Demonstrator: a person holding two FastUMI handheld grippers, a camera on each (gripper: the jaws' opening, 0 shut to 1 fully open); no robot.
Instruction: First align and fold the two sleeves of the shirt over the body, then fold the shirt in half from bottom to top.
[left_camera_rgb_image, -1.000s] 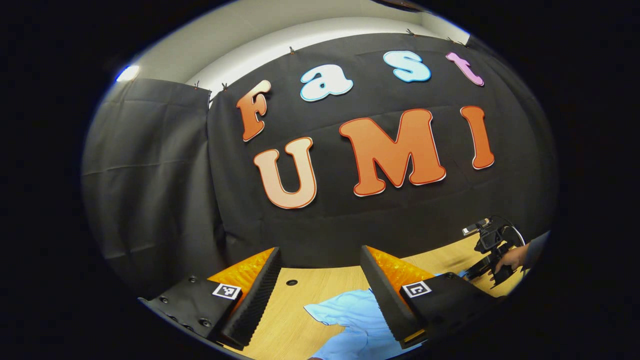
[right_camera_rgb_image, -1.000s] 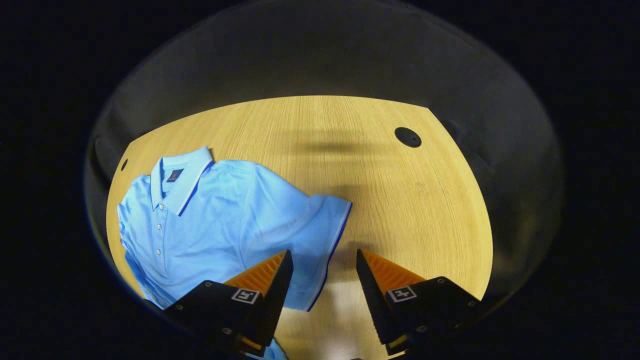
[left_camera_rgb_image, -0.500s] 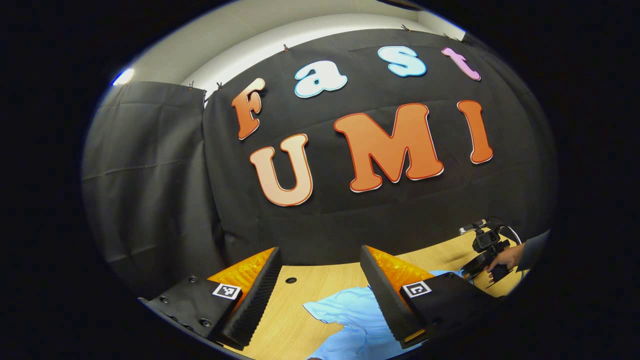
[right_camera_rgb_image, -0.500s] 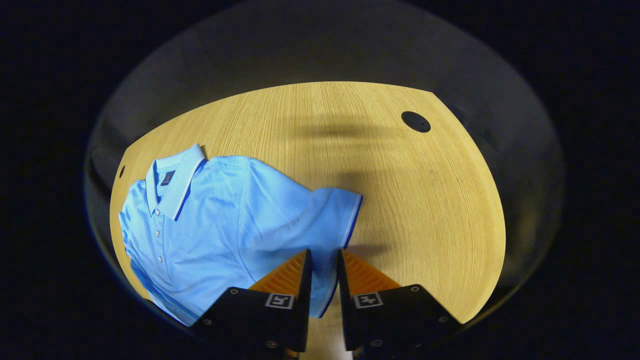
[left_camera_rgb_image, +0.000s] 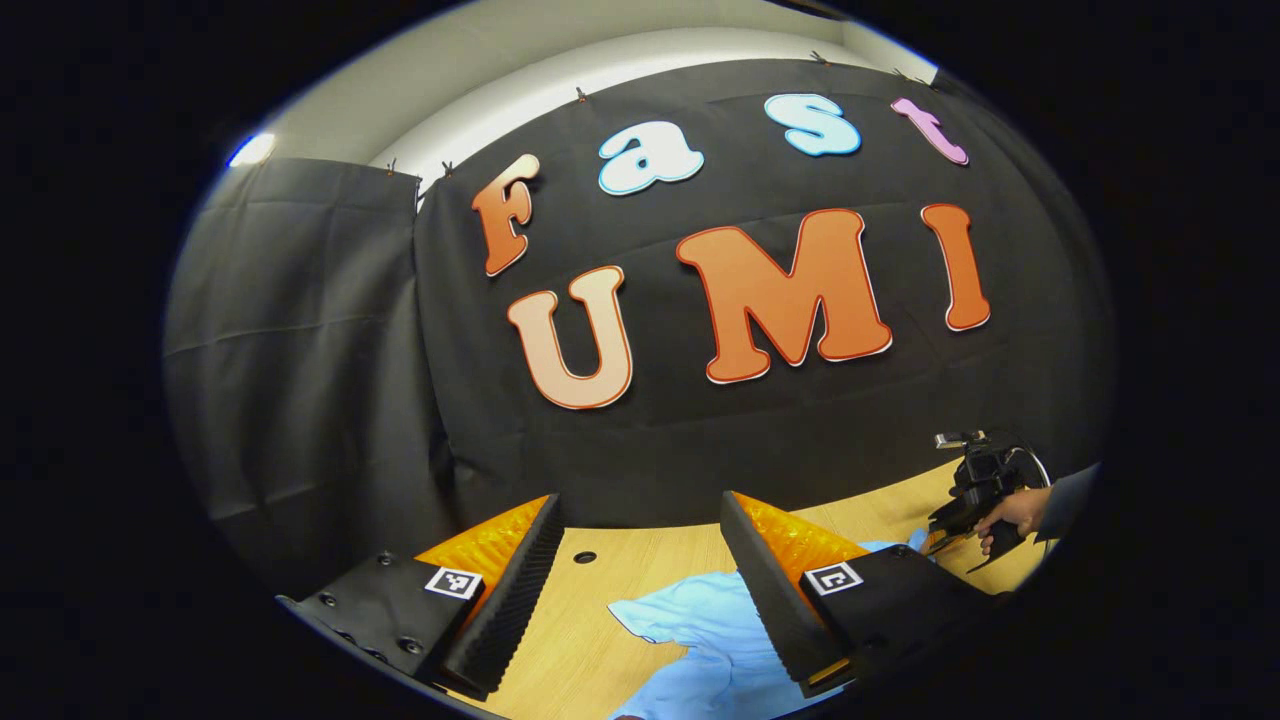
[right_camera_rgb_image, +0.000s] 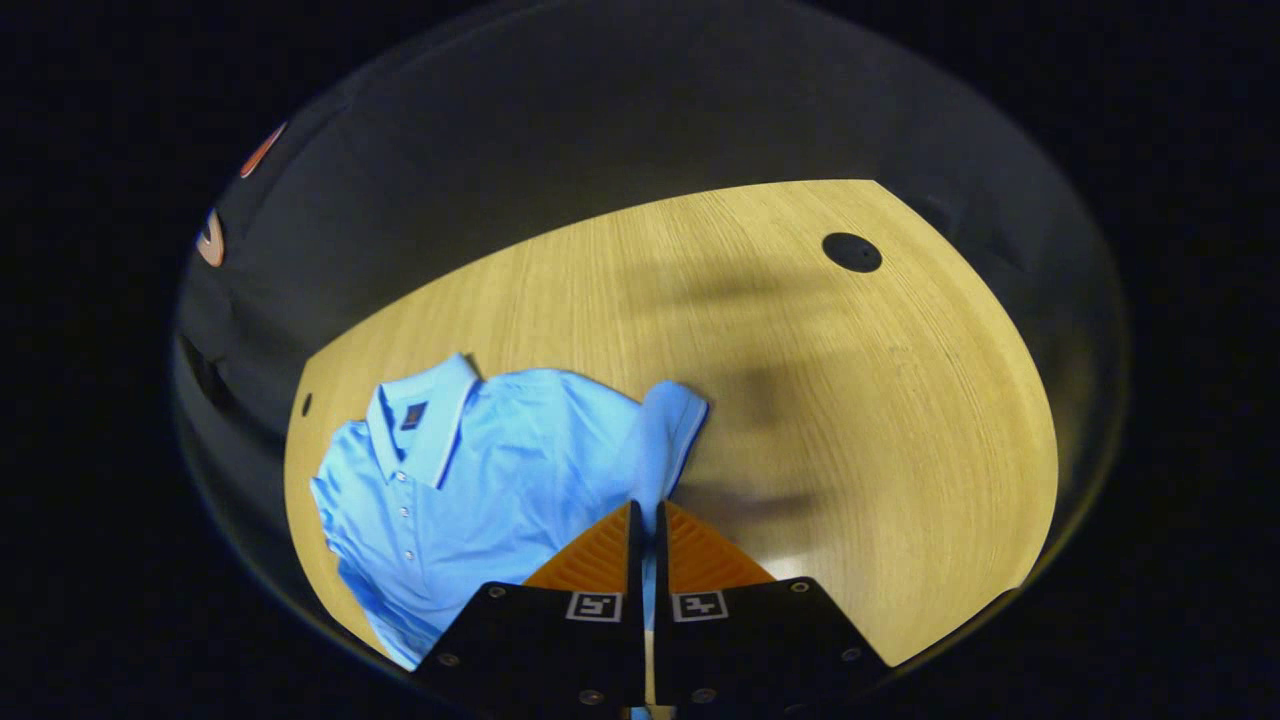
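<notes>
- On my left gripper (left_camera_rgb_image: 640, 545) I see black finger mounts with small screws, a square black-and-white marker on each, and ribbed inner pads.
- My right gripper (right_camera_rgb_image: 645, 540) carries the same markers and screws.
- A dark sleeve (left_camera_rgb_image: 1068, 500) covers my wrist.

A wooden table (right_camera_rgb_image: 900, 420) stretches ahead of the tongs, a round dark hole (right_camera_rgb_image: 852, 252) far ahead to the right, black cloth wall (left_camera_rgb_image: 330, 380) beyond.
</notes>
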